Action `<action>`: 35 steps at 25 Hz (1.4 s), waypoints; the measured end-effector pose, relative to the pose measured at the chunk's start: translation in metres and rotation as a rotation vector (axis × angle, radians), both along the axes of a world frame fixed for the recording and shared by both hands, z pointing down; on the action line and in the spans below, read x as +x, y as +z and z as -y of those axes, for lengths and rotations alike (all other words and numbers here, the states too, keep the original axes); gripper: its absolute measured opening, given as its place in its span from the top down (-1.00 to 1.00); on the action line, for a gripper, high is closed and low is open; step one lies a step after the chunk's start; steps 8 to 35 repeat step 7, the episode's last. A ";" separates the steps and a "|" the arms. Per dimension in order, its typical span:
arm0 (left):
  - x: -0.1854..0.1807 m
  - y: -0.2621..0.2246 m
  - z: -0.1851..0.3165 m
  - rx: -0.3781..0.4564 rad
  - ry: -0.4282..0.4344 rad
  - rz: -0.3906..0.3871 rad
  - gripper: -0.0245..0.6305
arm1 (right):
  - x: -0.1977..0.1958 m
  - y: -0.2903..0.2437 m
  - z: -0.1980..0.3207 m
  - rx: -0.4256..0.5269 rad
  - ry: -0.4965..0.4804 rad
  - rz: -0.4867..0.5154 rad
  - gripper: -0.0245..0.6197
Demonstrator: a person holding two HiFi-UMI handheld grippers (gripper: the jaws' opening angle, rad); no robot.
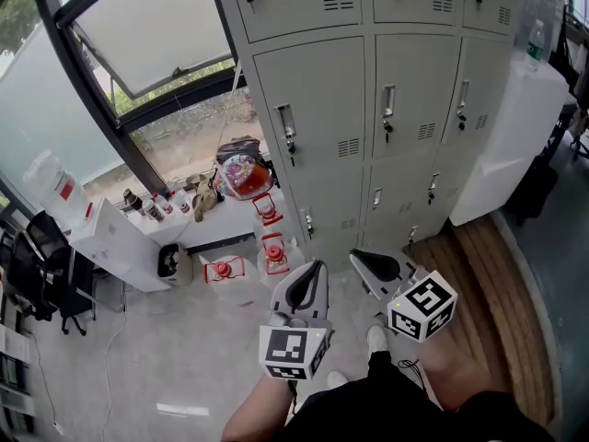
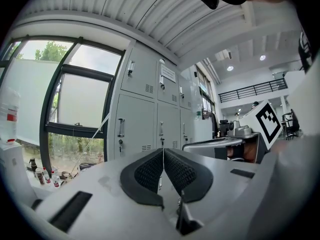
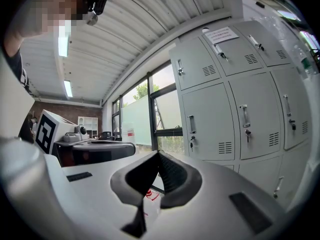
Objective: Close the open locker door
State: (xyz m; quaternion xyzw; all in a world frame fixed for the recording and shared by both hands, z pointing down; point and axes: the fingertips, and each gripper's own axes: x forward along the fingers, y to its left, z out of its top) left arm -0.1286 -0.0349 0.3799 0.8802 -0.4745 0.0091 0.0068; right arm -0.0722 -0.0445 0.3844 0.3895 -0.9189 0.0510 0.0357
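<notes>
A bank of grey lockers (image 1: 313,118) stands ahead of me, and every door I can see lies flush with its frame. My left gripper (image 1: 316,267) is held level in front of the person's body, a good way short of the lockers, with its jaws shut and nothing between them. My right gripper (image 1: 354,258) hangs beside it, also shut and empty. In the left gripper view the black pads meet at the left gripper (image 2: 163,151), with the lockers (image 2: 135,124) beyond. The right gripper view shows the right gripper (image 3: 158,154) closed before the lockers (image 3: 210,119).
Left of the lockers is a large window (image 1: 147,53) with a low ledge holding bottles and a bag (image 1: 241,168). Red lantern-like objects (image 1: 272,251) sit on the floor below. A white cabinet (image 1: 115,242) and an office chair (image 1: 41,274) stand at left, another white cabinet (image 1: 511,136) at right.
</notes>
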 end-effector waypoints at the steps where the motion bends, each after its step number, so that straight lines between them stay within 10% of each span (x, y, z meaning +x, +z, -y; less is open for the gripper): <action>1: -0.001 0.000 0.000 0.000 0.000 -0.002 0.86 | 0.000 0.000 0.000 -0.001 0.000 0.000 0.76; 35: -0.001 0.000 0.002 -0.003 0.001 -0.006 0.86 | 0.000 0.001 0.002 -0.002 0.003 -0.003 0.76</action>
